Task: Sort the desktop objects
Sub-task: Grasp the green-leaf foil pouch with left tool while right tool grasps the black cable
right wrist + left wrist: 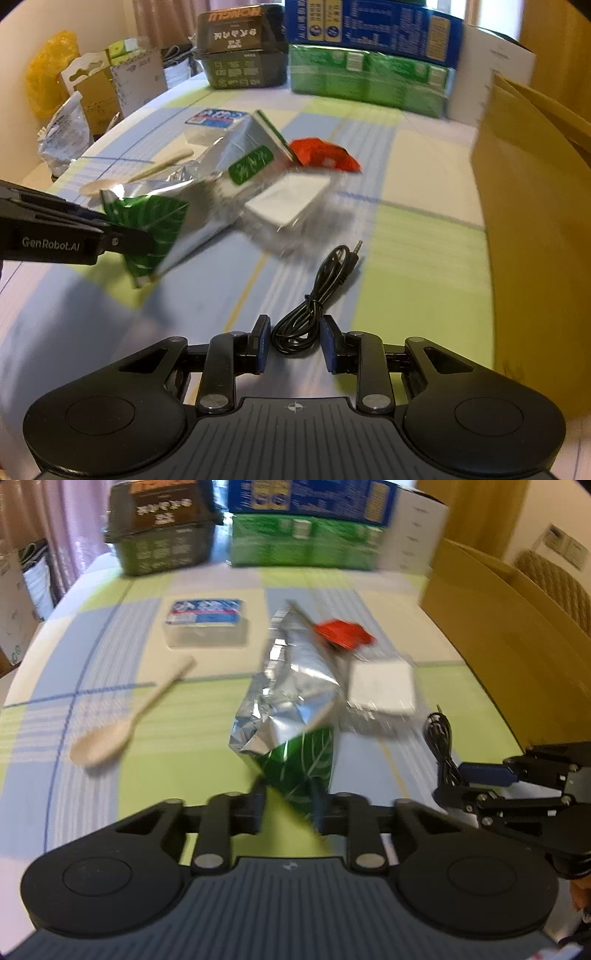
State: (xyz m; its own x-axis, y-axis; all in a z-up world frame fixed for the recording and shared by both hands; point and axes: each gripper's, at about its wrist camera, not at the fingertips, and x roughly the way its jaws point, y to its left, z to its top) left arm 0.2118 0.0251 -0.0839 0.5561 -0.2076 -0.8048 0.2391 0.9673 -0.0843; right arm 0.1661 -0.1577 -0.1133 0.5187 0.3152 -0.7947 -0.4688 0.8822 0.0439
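Note:
A silver foil bag (pixel 288 686) with a green printed end lies slanted in the middle of the checked tablecloth (pixel 177 775), blurred by motion. My left gripper (pixel 290 801) is shut on its green corner (pixel 147 221), as the right wrist view also shows. A black coiled audio cable (pixel 321 280) lies in front of my right gripper (pixel 295 332), which is open with the coil's near end between its fingers. Behind the bag are a white square box (pixel 380 686) and a red packet (pixel 343 631). A wooden spoon (pixel 110 734) and a tissue pack (pixel 205 622) lie to the left.
A tall brown paper bag (pixel 535 221) stands along the right side. At the back of the table stand a black box (pixel 162 528) and green (pixel 303 542) and blue cartons. Bags and cardboard (pixel 92 92) are piled beyond the table's left edge.

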